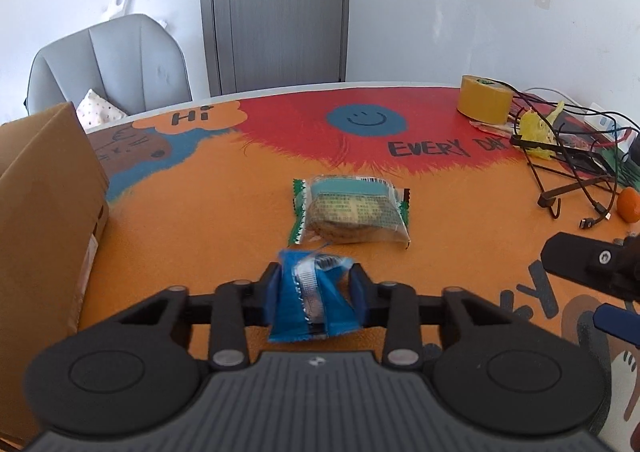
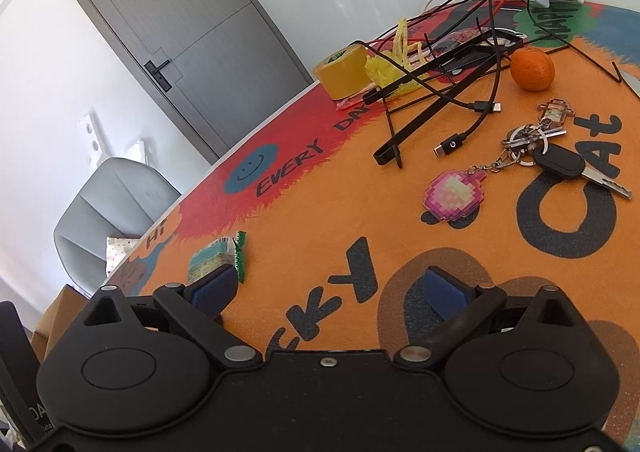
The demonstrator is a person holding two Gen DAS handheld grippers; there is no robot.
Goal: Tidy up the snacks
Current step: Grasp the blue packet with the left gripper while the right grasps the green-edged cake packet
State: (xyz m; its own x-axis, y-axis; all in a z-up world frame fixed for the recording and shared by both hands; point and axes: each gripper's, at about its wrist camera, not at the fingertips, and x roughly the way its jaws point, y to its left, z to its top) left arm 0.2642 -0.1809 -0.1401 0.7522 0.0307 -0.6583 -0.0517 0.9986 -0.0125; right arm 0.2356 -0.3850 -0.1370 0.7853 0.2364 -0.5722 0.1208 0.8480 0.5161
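an orange cartoon-print worktop (image 1: pixel 208 211) carries a clear-wrapped cake (image 1: pixel 352 211) just beyond the left tool (image 1: pixel 316 284), whose pads squeeze a blue snack packet (image 1: pixel 310 300). the right tool (image 2: pixel 332 292) gapes empty.

Glossy blue foil wrapper (image 1: pixel 310 302); clear shiny plastic around the biscuit pack (image 1: pixel 352 211). Matt printed cloth covers the tabletop (image 1: pixel 224 211). Matt brown cardboard box (image 1: pixel 44 211) at its left edge. Metal keys (image 2: pixel 560 155).

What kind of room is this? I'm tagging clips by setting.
Likely a home room, not a shop: a table under a cartoon mat, a padded grey chair, a grey door, and keys beside charging cables.
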